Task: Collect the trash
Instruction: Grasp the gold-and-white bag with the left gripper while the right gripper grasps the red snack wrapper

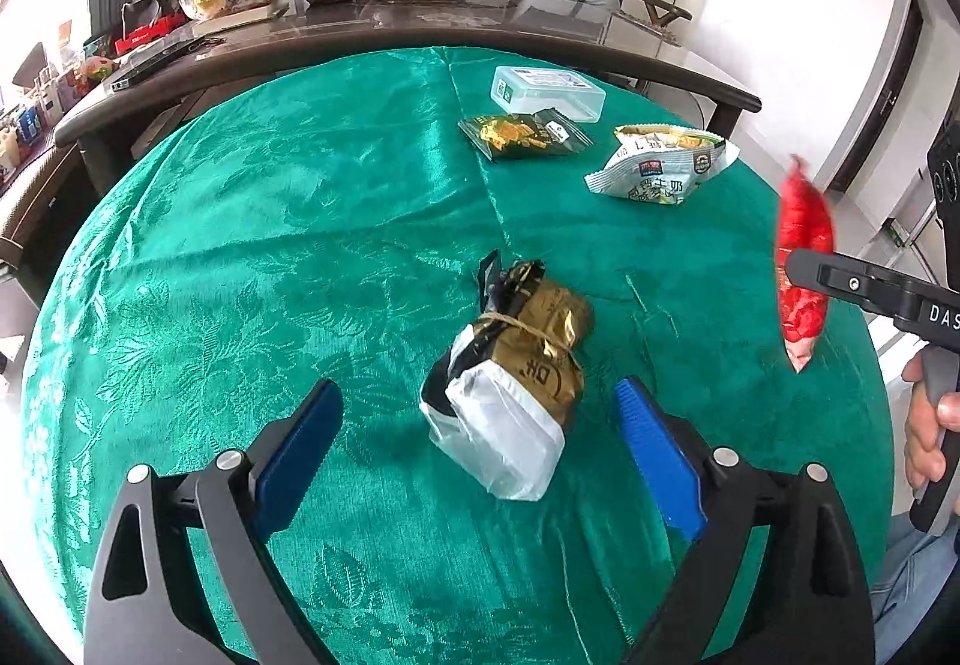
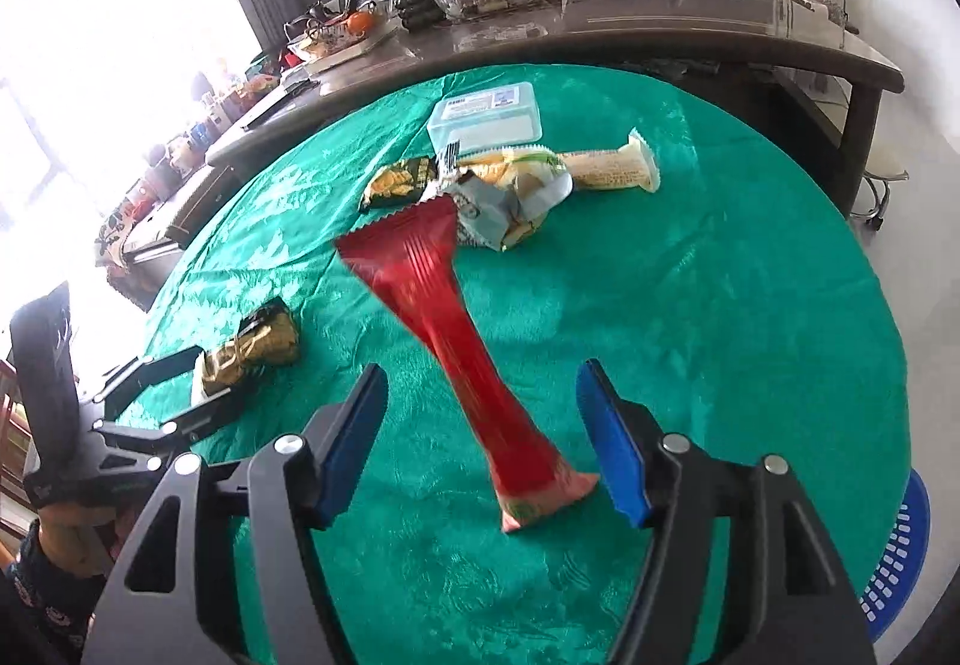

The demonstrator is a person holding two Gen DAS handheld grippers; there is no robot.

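A gold, black and white tied bag [image 1: 516, 371] lies on the green tablecloth [image 1: 270, 245] between the open fingers of my left gripper [image 1: 480, 401]; it also shows in the right wrist view [image 2: 252, 350]. A red wrapper [image 2: 444, 329] is blurred in the air between the open jaws of my right gripper [image 2: 480, 383], not pinched. In the left wrist view the red wrapper [image 1: 804, 257] sits beside the right gripper's finger [image 1: 852, 284]. A dark green snack packet [image 1: 522, 134] and a pale blue-white packet [image 1: 660, 167] lie farther back.
A clear plastic box [image 1: 546, 92] sits at the far edge of the table. A cream wrapper [image 2: 612, 167] lies beyond the packets. A blue basket [image 2: 900, 557] stands low at the right. A dark counter [image 1: 420, 29] with bowls and a plant runs behind.
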